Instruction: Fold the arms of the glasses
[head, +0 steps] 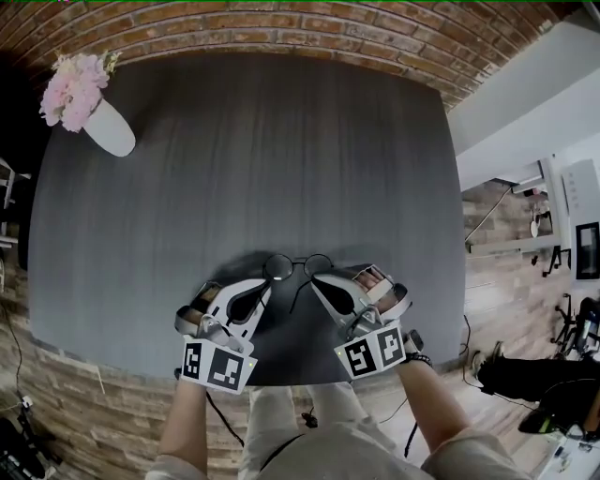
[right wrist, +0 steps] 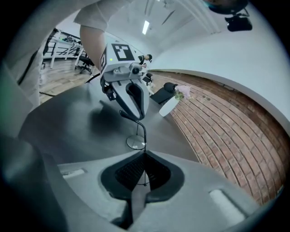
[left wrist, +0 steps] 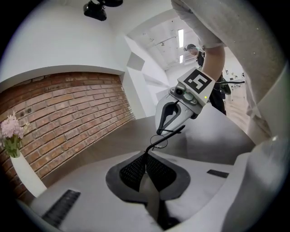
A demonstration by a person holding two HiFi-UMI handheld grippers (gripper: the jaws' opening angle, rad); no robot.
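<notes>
Thin black round-lens glasses [head: 298,266] are at the near middle of the dark grey table [head: 281,141]. My left gripper [head: 269,291] is shut on the glasses' left end, its pads pinching the thin wire [left wrist: 146,154]. My right gripper [head: 317,278] is shut on the opposite end [right wrist: 144,155]. In the left gripper view one lens [left wrist: 159,142] hangs between the two grippers, and the right gripper [left wrist: 161,131] meets the frame's far end. In the right gripper view a lens [right wrist: 136,142] sits low by the table and the left gripper [right wrist: 132,115] holds the far end. One arm [head: 302,295] slants down between the grippers.
A white vase with pink flowers [head: 94,112] stands at the table's far left corner. A brick wall [head: 234,28] runs behind the table. The table's near edge [head: 281,382] lies just under the grippers' marker cubes.
</notes>
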